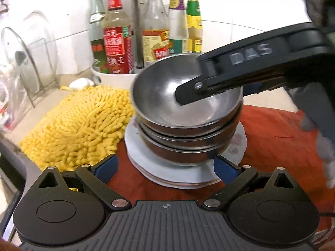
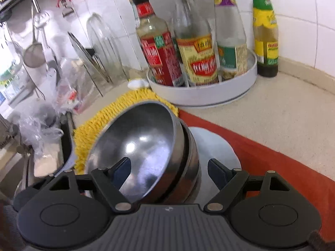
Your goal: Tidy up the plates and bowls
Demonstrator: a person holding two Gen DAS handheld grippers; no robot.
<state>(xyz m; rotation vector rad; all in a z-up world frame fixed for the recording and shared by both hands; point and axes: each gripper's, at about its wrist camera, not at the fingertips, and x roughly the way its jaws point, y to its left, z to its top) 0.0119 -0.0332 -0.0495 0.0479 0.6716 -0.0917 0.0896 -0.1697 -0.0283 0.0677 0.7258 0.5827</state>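
- Yellow mat [image 1: 81, 125]: shaggy chenille, lies left of the stack on the beige speckled counter [image 2: 282, 113].
- Left gripper [image 1: 165, 168]: fingers spread wide, released, blue pads either side of the plate stack [image 1: 188, 179], holding nothing.
- Steel bowls [image 1: 184, 104]: round, brushed metal, nested and sitting on the white plates, on a red cloth [image 1: 272, 133].
- Right gripper [image 2: 169, 170]: jaws apart, straddling the top bowl's rim, one finger [image 1: 188, 93] inside the bowl; not clamped.
- Sauce bottles [image 2: 194, 48]: glass, upright in a round white tray [image 2: 201, 96] behind.
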